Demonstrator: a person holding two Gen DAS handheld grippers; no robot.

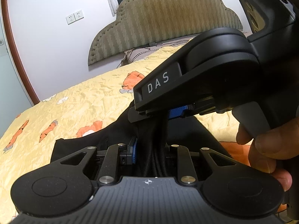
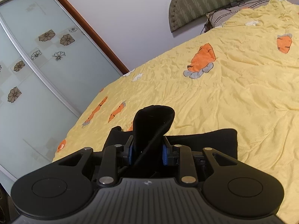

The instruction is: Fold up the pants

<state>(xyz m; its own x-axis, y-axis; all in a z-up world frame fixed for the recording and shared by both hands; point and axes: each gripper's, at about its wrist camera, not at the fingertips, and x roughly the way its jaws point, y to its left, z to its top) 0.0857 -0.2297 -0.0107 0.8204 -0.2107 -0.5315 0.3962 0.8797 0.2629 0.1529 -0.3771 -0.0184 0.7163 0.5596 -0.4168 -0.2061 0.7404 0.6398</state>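
Hand-held gripper pair both pinching black pants [image 1: 112,140], clamps nearly touching above the bed [image 1: 74,102].

Left hand-held gripper [image 1: 149,153] is pressed onto a gathered bunch of fabric. My right hand-held gripper [image 2: 147,153] sits just ahead of it, nipping a rolled edge with a cord [image 2: 155,140] through it. Cloth runs straight up between the two. The rest lies flat on the yellow carrot sheet [image 2: 233,93], spreading left and toward me. My guess: next move carries this held end across along that axis, both hands equally near.

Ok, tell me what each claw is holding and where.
Both claws are shut on the black pants: left claw on a bunched fold, right claw on a thick banded edge, probably the waistband.
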